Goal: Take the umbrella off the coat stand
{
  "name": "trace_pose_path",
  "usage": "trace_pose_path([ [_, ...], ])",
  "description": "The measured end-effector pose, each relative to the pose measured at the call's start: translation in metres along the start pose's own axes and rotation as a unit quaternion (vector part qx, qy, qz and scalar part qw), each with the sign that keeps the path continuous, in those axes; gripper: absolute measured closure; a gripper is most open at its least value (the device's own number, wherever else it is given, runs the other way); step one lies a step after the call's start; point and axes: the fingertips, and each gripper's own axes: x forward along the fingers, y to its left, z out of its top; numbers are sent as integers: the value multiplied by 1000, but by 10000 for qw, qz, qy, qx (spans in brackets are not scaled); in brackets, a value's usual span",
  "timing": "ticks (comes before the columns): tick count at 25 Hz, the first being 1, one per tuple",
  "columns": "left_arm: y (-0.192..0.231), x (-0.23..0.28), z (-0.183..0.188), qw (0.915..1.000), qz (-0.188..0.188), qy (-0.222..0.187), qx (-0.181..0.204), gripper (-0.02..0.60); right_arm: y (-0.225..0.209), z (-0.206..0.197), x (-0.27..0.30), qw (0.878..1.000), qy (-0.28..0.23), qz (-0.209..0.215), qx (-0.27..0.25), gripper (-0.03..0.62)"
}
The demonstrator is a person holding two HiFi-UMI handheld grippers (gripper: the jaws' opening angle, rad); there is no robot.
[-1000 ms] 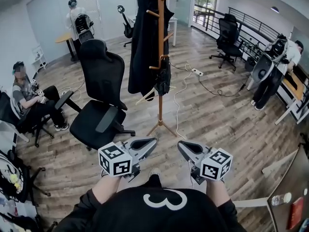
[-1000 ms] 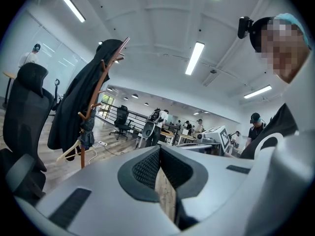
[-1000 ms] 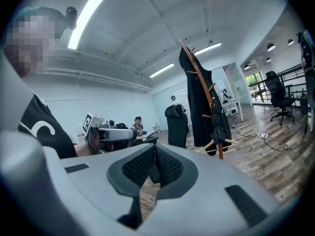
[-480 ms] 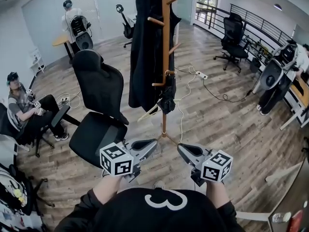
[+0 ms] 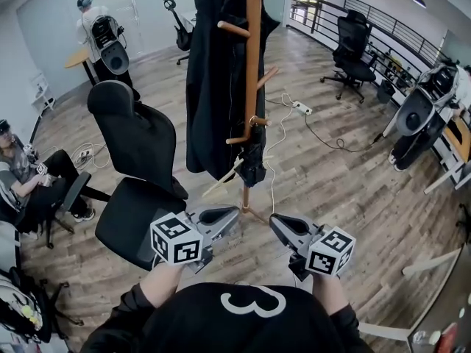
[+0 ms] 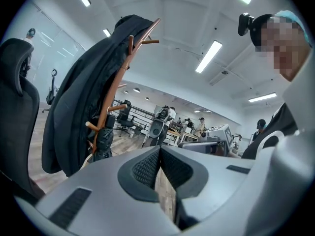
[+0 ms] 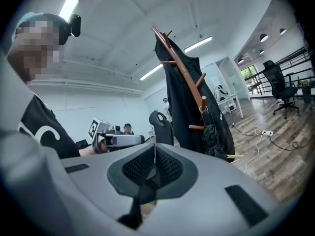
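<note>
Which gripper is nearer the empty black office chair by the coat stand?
Left. The left gripper hovers right beside the seat of the office chair, apart from it; the right gripper sits farther off, across the feet of the coat stand.

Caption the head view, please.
Left tongs and right tongs, both shut, face a coat stand holding a dark coat and folded umbrella.

Large white "3" (image 5: 251,302) on the front of a black shirt (image 5: 184,329), seen again only as a curved white piece in the right gripper view; black-and-white square code markers, without letters, on the left cube (image 5: 176,239) and right cube (image 5: 331,251); nothing else legible.
</note>
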Motion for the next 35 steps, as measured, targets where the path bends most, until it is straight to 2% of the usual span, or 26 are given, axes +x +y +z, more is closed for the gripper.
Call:
trace_pose_path([
  [6,22,7,-6,9999,-77,-4,-116,566,-14,-7,11,9999,110,-82,-61,568],
  [12,35,9,-4,9997,14,-39,-248,566,-29,-7,16,9989,151,-356,-253,568],
  [19,49,15,13,9997,153,-103,-156,566,-49,8,29,9995,146,-255,-71,567],
  [30,87,40,29,9994,290,9,-169,566,-89,29,67,9992,330,-43,-202,566],
  [35,104,43,30,9992,332,32,-227,566,-108,39,82,9994,273,-137,-177,565],
])
